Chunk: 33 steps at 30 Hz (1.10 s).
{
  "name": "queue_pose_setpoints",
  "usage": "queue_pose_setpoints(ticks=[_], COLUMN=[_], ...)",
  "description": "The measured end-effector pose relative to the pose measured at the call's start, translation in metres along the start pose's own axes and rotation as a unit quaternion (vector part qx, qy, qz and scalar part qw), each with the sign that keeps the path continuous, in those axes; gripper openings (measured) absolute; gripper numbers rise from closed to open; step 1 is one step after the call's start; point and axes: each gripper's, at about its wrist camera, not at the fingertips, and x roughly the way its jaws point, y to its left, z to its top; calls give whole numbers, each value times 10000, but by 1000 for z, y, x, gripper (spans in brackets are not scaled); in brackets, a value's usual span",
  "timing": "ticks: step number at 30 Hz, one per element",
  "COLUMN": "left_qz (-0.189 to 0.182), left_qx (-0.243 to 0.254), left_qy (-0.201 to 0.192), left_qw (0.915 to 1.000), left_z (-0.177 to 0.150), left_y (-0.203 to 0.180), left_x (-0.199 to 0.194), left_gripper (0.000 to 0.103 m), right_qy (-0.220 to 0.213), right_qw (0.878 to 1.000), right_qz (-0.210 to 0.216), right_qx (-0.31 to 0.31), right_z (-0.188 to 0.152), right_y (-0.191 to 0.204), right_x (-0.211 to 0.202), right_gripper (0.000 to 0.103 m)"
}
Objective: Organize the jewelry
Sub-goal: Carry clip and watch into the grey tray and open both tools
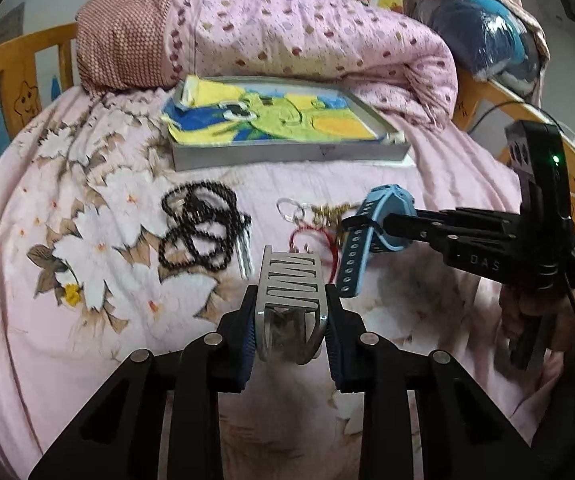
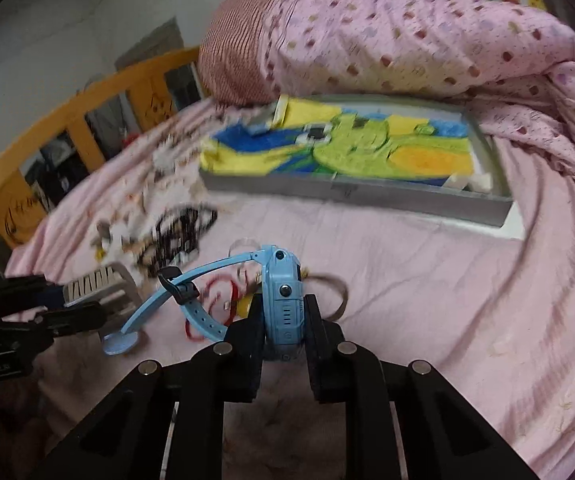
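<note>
A silver slotted cuff bracelet (image 1: 289, 280) is clamped between the pads of my left gripper (image 1: 290, 312), just above the pink bedsheet. My right gripper (image 2: 283, 320) is shut on the case of a light-blue watch (image 2: 283, 292), whose straps hang off to the left. In the left wrist view the right gripper (image 1: 389, 224) comes in from the right with the watch (image 1: 387, 204). On the sheet between them lie a black bead necklace (image 1: 199, 228), a red cord bracelet (image 1: 311, 240), clear rings (image 1: 291, 208) and a gold chain (image 1: 329, 212).
A shallow grey box (image 1: 287, 156) lined with a yellow, green and blue cloth sits beyond the jewelry. A rolled pink quilt (image 1: 287, 32) lies behind it. Wooden bed rails (image 2: 67, 120) run along both sides. A hand (image 1: 535, 312) holds the right gripper's handle.
</note>
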Motion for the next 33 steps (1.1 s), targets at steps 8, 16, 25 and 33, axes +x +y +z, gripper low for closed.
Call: queue_pose_setpoints(ticks=[8, 16, 25, 33], left_qz=[253, 300, 313, 243], left_qx=[-104, -129, -509, -785], left_qy=[-385, -533, -127, 152], left_qw=[9989, 9980, 9981, 9965], left_z=[57, 126, 156, 158], left_y=[4, 16, 39, 49], left_x=[9, 57, 121, 148], left_gripper=[26, 26, 26, 26], right_qy=[-1004, -1042, -706, -517], right_qw=[9932, 9871, 9846, 9824], right_qz=[-494, -1022, -1398, -1534], right_qx=[310, 666, 779, 932], right_z=[50, 89, 86, 75], right_y=[-30, -71, -93, -101], right_x=[-9, 22, 55, 74], right_gripper=[17, 17, 17, 17])
